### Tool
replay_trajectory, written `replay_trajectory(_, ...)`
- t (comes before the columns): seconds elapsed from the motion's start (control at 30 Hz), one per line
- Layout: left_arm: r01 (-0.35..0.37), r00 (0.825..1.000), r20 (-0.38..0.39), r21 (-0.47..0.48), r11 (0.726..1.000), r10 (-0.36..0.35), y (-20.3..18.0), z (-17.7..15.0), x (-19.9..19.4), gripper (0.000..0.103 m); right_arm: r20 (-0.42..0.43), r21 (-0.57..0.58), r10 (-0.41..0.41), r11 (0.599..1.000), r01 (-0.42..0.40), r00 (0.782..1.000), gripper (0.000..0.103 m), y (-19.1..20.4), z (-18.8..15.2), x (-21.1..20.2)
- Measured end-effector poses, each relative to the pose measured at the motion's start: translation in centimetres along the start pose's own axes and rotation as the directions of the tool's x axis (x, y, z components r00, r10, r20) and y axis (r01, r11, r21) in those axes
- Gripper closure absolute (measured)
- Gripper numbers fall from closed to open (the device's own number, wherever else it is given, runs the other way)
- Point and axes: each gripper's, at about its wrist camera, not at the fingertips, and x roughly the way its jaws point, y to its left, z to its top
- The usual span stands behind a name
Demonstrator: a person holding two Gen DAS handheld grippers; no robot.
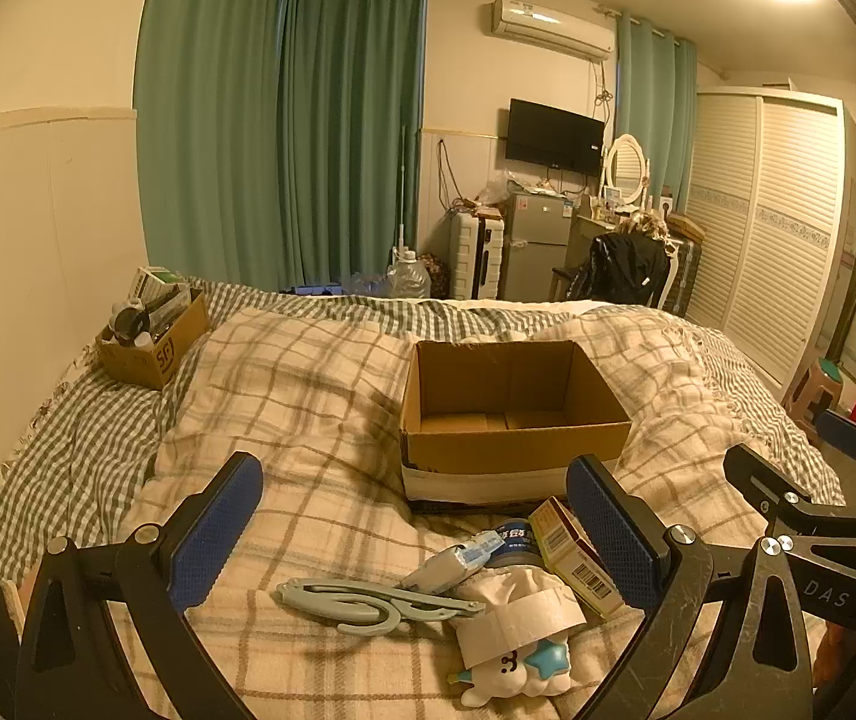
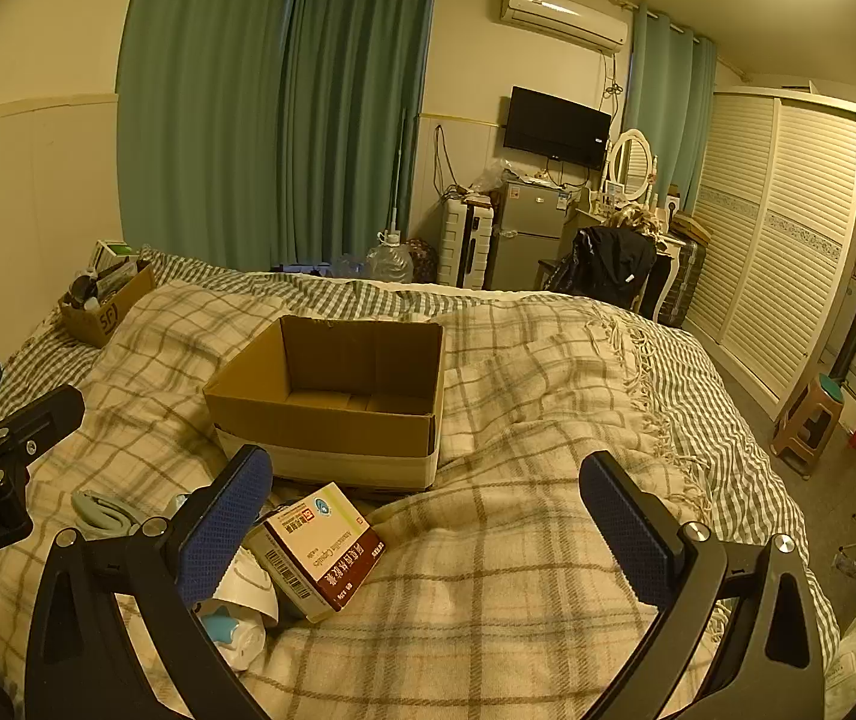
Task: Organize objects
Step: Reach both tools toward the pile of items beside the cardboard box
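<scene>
An open cardboard box (image 1: 511, 414) (image 2: 332, 402) sits empty on the plaid blanket. In front of it lies a small pile: a blue-grey folding hanger (image 1: 368, 603), a crumpled tube (image 1: 451, 558), a round tin (image 1: 517, 543), a red-and-white medicine box (image 1: 574, 558) (image 2: 320, 546), and a white plush toy with a blue star (image 1: 517, 654). My left gripper (image 1: 416, 531) is open above the pile, holding nothing. My right gripper (image 2: 428, 519) is open and empty, with the medicine box by its left finger.
A second carton (image 1: 152, 348) (image 2: 107, 306) full of items stands at the bed's far left by the wall. The bed edge drops off on the right toward a stool (image 2: 808, 426). A fridge, a chair and a wardrobe stand beyond the bed.
</scene>
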Motion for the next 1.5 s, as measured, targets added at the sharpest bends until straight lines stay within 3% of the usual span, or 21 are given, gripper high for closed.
replay_trajectory(1.0, 0.026, 1.0, -0.016, -0.001, 1.0, -0.026, 0.5, 0.8, -1.0, 0.0, 0.016, -0.031, 0.0, 1.0, 0.0, 1.0, 0.0, 1.0, 0.8, -1.4)
replay_trajectory(1.2, -0.011, 0.999, -0.038, 0.021, 1.0, 0.012, 1.5, 0.0, -1.6, 0.0, 0.004, -0.067, -0.004, 0.998, 0.005, 1.0, 0.0, 2.0, 0.0, -2.0)
replay_trajectory(1.5, -0.062, 0.989, -0.131, 0.006, 0.998, 0.063, 5.1, -3.4, -0.8, 0.0, -0.073, -0.123, 0.021, 0.992, -0.03, 0.997, 0.0, 4.3, -2.7, -1.9)
